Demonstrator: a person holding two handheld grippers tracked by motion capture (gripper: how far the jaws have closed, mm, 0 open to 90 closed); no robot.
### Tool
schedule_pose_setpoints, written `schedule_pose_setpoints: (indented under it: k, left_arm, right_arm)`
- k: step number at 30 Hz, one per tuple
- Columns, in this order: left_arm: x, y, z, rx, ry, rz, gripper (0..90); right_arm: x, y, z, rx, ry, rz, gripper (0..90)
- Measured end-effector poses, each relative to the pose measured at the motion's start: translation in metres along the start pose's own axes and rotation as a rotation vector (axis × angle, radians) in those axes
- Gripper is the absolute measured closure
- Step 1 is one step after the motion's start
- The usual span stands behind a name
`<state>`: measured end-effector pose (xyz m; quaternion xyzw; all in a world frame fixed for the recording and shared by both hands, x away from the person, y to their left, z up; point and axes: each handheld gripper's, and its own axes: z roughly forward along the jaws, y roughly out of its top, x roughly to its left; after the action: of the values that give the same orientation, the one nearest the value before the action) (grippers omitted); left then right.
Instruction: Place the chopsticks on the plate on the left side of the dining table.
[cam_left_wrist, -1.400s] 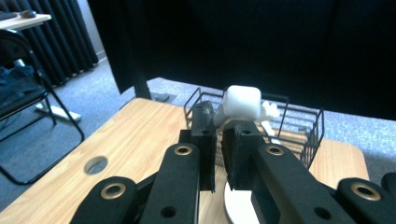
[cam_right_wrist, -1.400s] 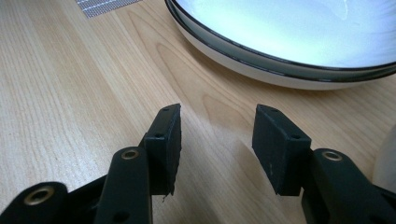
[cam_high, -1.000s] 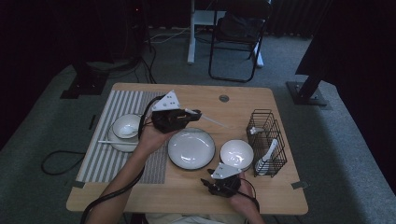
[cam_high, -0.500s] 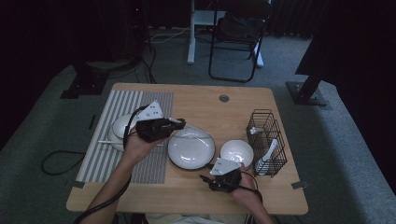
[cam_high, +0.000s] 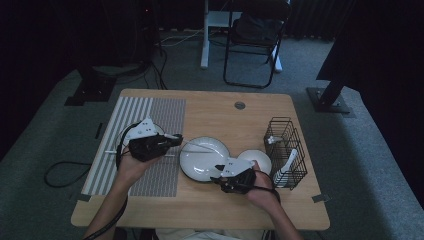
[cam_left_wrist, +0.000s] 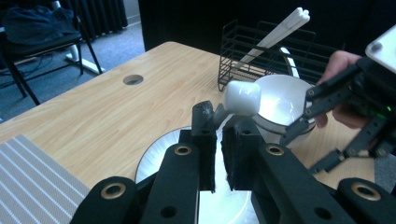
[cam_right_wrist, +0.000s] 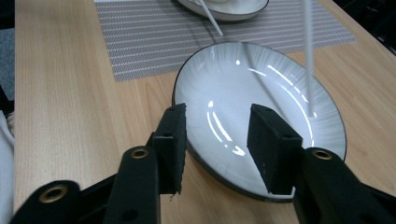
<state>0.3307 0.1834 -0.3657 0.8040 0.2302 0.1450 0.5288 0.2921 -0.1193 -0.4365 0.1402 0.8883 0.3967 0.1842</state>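
Since a second ago, finds the left gripper (cam_high: 175, 138) shifted from beyond the far rim of the plate (cam_high: 200, 161) to the plate's left side, lower and above the edge of the striped mat (cam_high: 165, 111). Finds the right gripper (cam_high: 219, 177) lifted a little at the plate's near right rim.

Sees the left jaws pressed together on a white spoon (cam_left_wrist: 240, 97), pinched at its broad end. Follows the thin handle out from the pads across the plate, tip down at or just above the glazed surface on the plate's right half; cannot tell whether touching.

Reads the right jaws as half spread and just been closing, one pad on each side of the plate's near rim, neither pad visibly pressing on it.

Places a small white bowl (cam_high: 260, 158) just right of the plate, close by the right hand, and a black wire rack (cam_high: 285, 134) farther right of the plate.
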Motion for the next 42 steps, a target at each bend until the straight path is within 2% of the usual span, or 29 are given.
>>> schedule_pose_setpoints:
  k: [7, 13, 25, 34, 37, 41, 42]
  left_arm:
    - [-0.009, -0.007, -0.013, -0.010, 0.005, 0.003, 84.6]
    - [-0.019, -0.010, -0.022, -0.019, 0.003, 0.016, 84.6]
    - [-0.037, -0.002, -0.029, -0.032, -0.054, 0.061, 84.6]
    - [-0.040, 0.001, -0.028, -0.038, -0.081, 0.065, 84.6]
    - [-0.037, 0.002, -0.028, -0.051, -0.093, 0.051, 84.6]
    - [-0.033, 0.002, -0.027, -0.075, -0.103, 0.029, 84.5]
    - [-0.032, 0.002, -0.027, -0.081, -0.094, 0.020, 84.0]
  right_arm:
    - [-0.012, 0.007, 0.002, -0.020, 0.024, 0.005, 66.9]
    - [-0.020, 0.013, 0.007, -0.024, 0.020, -0.003, 72.3]
    - [-0.027, 0.017, 0.023, 0.017, 0.013, -0.034, 76.3]
    - [-0.030, 0.014, 0.029, 0.038, 0.023, -0.043, 76.3]
    - [-0.031, 0.013, 0.031, 0.039, 0.027, -0.035, 77.6]
    - [-0.030, 0.012, 0.031, 0.043, 0.030, -0.047, 80.8]
    - [-0.029, 0.013, 0.031, 0.042, 0.032, -0.051, 81.5]
